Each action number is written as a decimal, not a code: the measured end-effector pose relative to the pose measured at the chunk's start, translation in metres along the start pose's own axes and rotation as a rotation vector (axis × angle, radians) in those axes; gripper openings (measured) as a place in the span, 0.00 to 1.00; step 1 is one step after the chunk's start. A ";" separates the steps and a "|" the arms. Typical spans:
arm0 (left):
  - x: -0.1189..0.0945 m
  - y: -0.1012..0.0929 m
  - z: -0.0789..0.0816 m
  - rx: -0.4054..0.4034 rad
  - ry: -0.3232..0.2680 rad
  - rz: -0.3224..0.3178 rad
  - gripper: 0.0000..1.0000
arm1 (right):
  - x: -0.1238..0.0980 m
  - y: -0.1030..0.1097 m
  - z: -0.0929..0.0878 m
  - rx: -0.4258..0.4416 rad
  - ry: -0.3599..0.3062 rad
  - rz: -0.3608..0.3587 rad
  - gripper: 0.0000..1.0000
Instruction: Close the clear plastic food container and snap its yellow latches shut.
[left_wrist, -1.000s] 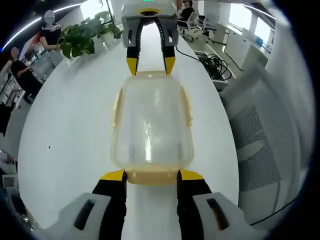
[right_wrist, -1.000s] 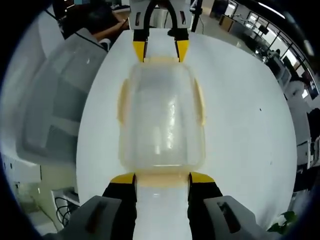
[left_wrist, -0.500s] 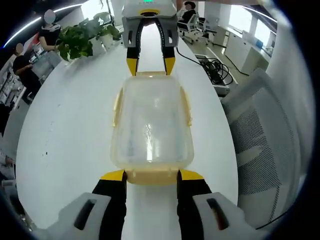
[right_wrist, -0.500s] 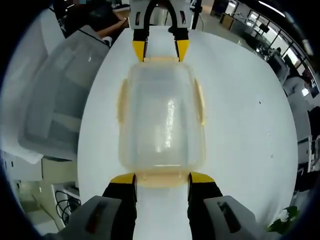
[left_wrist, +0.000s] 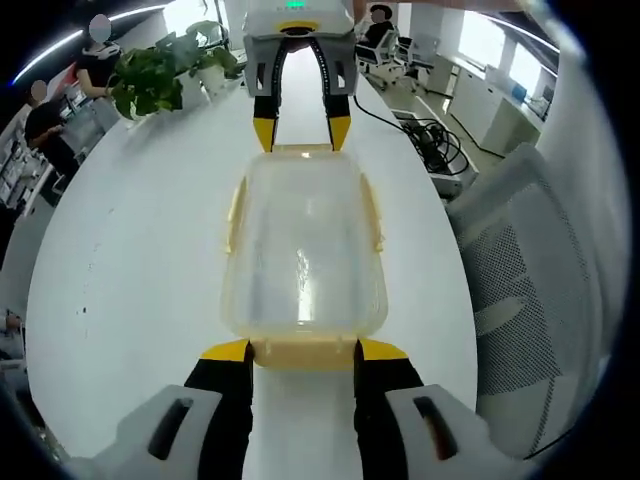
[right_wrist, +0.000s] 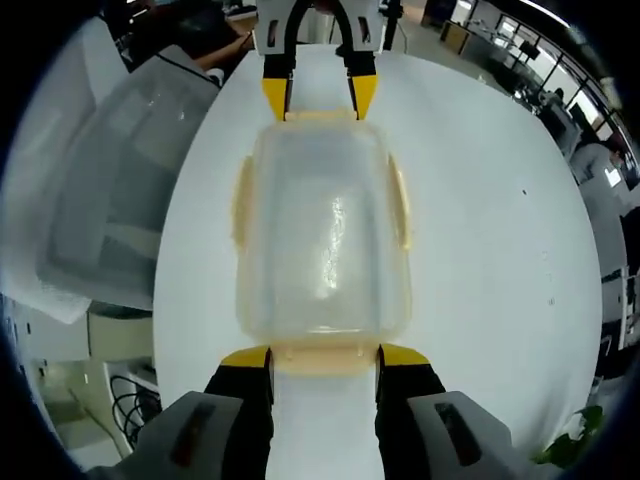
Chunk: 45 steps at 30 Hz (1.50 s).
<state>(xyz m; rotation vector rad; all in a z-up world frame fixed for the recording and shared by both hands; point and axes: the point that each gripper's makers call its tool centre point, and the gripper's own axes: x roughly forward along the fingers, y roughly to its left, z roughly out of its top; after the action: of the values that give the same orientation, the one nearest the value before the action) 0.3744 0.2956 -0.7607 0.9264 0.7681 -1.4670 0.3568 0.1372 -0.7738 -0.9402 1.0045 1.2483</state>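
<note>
Nothing has moved: container (left_wrist: 303, 245) sits between left gripper (left_wrist: 303, 351) and right gripper (right_wrist: 322, 357).

Your container (left_wrist: 303, 245) is clear plastic with pale yellow latches (left_wrist: 303, 352) at its edges, on a plain white table (left_wrist: 130, 260). Both your grippers, left gripper (left_wrist: 303, 352) and right gripper (right_wrist: 324, 358), are black with yellow tips and grey housings. At upper left of the left gripper view, green leaves on a plant (left_wrist: 150, 75). A grey mesh-patterned chair (left_wrist: 520, 290) sits at right.
</note>
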 end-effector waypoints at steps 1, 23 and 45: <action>0.001 0.000 0.000 0.002 -0.001 0.002 0.38 | 0.001 -0.001 -0.001 -0.001 0.000 0.000 0.38; 0.014 0.000 0.000 -0.016 -0.017 -0.020 0.38 | 0.005 -0.001 -0.009 0.001 0.017 0.009 0.38; 0.015 0.003 -0.002 -0.004 -0.034 -0.022 0.39 | 0.006 -0.002 -0.009 0.040 -0.001 0.017 0.39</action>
<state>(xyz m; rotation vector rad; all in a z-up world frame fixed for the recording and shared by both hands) 0.3771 0.2895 -0.7747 0.8900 0.7580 -1.4964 0.3580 0.1306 -0.7825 -0.9011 1.0350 1.2387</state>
